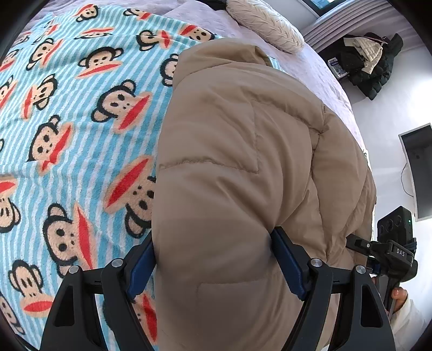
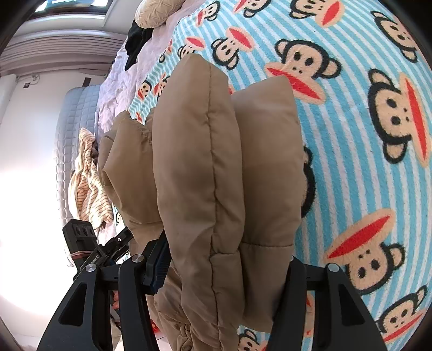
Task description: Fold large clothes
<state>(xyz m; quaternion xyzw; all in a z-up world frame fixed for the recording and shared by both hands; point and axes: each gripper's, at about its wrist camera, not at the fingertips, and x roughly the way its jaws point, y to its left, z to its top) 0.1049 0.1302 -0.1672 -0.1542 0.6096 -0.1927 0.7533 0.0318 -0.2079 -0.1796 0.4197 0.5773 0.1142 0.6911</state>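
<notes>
In the left wrist view, a blue-striped fleece blanket (image 1: 81,129) printed with monkey faces fills the nine o'clock side. A tan puffer jacket (image 1: 243,167) lies on it, bulging from the centre down to six o'clock. The left gripper (image 1: 213,264) is clamped on a thick padded fold of that jacket, its blue pads (image 1: 286,266) pressed into either side of the fabric. At twelve o'clock a cream quilted pillow (image 1: 264,24) rests on the pale bedsheet (image 1: 318,70). At two o'clock dark coats (image 1: 375,64) are piled on the floor. At four o'clock the other handheld gripper shows, with fingers (image 1: 399,293) around its handle.

In the right wrist view, a striped garment (image 2: 89,183) hangs over the bed edge at nine o'clock, with the left tool (image 2: 89,243) at eight o'clock. The jacket's stacked padded layers (image 2: 205,175) stand at the centre, between the fingers of the right gripper (image 2: 226,267). One blue pad (image 2: 159,262) touches the fabric, the other is hidden, so I cannot tell whether the grip presses. The monkey blanket (image 2: 364,135) covers three o'clock.
</notes>
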